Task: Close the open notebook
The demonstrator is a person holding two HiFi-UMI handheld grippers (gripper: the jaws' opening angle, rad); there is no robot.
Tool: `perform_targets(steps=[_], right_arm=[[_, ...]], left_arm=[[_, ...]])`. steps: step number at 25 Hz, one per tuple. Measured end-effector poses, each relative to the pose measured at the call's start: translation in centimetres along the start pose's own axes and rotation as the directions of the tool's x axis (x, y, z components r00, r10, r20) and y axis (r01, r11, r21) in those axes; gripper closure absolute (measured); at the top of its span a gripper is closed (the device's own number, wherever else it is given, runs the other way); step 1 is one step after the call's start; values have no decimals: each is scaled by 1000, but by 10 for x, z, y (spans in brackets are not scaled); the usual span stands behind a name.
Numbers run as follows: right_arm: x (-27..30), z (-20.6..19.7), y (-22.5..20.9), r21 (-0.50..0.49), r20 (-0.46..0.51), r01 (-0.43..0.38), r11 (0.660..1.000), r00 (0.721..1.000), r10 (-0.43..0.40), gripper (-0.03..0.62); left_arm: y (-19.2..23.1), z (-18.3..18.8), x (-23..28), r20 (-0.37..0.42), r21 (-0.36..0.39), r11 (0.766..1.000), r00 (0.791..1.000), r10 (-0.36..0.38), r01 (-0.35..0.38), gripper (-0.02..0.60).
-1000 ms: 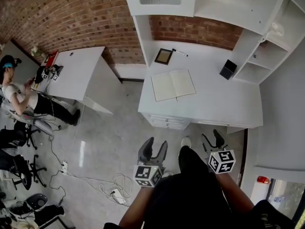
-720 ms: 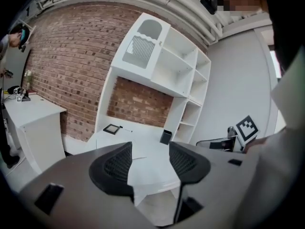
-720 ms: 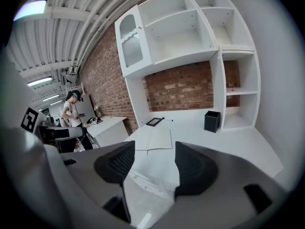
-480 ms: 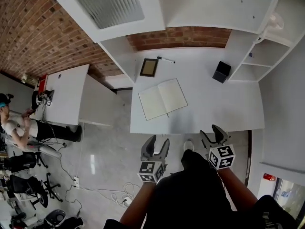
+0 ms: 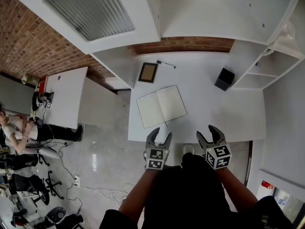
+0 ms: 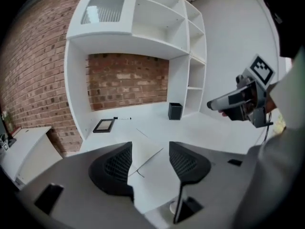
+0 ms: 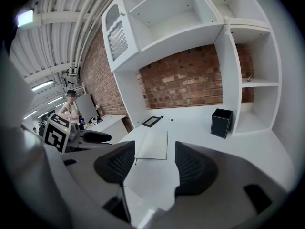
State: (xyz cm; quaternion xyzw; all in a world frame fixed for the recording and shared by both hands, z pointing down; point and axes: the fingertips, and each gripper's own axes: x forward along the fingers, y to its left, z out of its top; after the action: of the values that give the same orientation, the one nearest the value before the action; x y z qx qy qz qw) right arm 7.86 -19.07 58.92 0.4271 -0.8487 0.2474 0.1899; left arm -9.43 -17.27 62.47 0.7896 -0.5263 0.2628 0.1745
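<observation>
An open notebook (image 5: 161, 106) with blank white pages lies flat on the white desk (image 5: 214, 111), near its front left part. It also shows in the right gripper view as the notebook (image 7: 153, 145) and in the left gripper view as the notebook (image 6: 145, 149). My left gripper (image 5: 159, 139) hovers open at the desk's front edge, just short of the notebook. My right gripper (image 5: 210, 135) is open too, over the front edge to the right. Both hold nothing.
A framed picture (image 5: 148, 72) and a pen (image 5: 166, 64) lie at the back of the desk. A black box (image 5: 224, 79) stands at the right by the shelves (image 5: 269, 63). A second desk (image 5: 62, 97) and a seated person (image 5: 19, 130) are at the left.
I have stepped closer to the desk. Both grippers moved forward from over the floor to the desk's front edge. The notebook has not moved.
</observation>
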Motion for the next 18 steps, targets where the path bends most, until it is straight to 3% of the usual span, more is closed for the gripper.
perform_targets(steps=[4,11,18], right_arm=[[11,-4,-3,7,-23,10,1000,1000,-10,347],[19,-6,-2,40,-43,84,996,996,-83,347],[23,-30,-2,115,-90,131,985,989,-121,347]], left_arm=[[0,-12,41,-74,143,988,996,-40,50,359],[1,-43,92,-210,322,932,973,-99,165,359],[-2,-58,132,-304,397,888,946,-111,232,359]])
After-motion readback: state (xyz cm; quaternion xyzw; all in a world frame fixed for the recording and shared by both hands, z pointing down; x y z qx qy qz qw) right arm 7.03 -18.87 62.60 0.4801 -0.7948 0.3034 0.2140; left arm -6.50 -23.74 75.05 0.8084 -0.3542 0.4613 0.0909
